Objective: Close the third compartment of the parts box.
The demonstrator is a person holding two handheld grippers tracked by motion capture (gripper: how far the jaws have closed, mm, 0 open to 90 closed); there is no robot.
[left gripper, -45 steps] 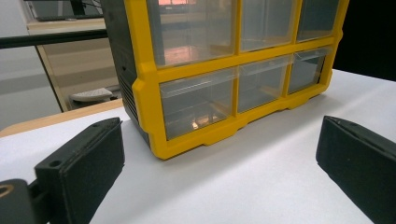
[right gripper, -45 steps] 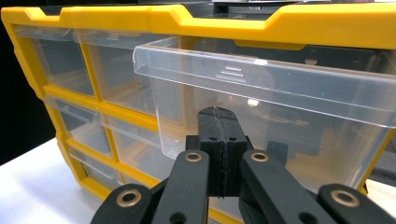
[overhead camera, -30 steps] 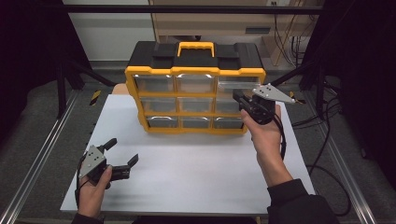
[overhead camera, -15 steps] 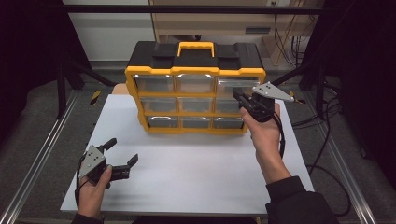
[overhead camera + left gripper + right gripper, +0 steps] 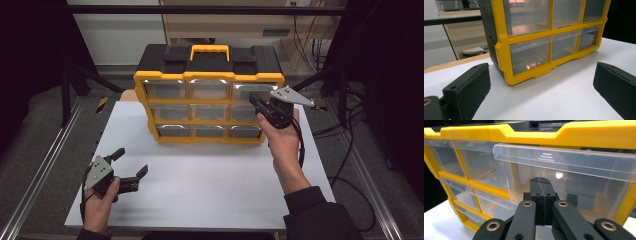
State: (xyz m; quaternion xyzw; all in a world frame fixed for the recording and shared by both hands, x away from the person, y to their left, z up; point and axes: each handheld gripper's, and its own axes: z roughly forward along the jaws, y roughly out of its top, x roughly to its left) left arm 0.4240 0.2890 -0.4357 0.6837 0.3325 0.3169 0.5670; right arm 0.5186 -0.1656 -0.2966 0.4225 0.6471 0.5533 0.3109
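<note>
A yellow and black organizer (image 5: 208, 75) with clear plastic drawers stands at the back of the white table (image 5: 210, 175). My right gripper (image 5: 254, 101) is held up at its top right drawer (image 5: 250, 90). In the right gripper view the right gripper (image 5: 541, 180) is shut with nothing between its jaws, its tips close under the lip of that drawer (image 5: 579, 167). That drawer seems to stick out slightly past its neighbours. My left gripper (image 5: 132, 161) rests open at the front left of the table, well short of the organizer (image 5: 504, 47).
The table's bare white surface (image 5: 564, 100) lies between the left gripper (image 5: 541, 68) and the organizer. Metal rails (image 5: 45, 170) run along both sides of the table. Cables (image 5: 345, 150) hang off its right edge.
</note>
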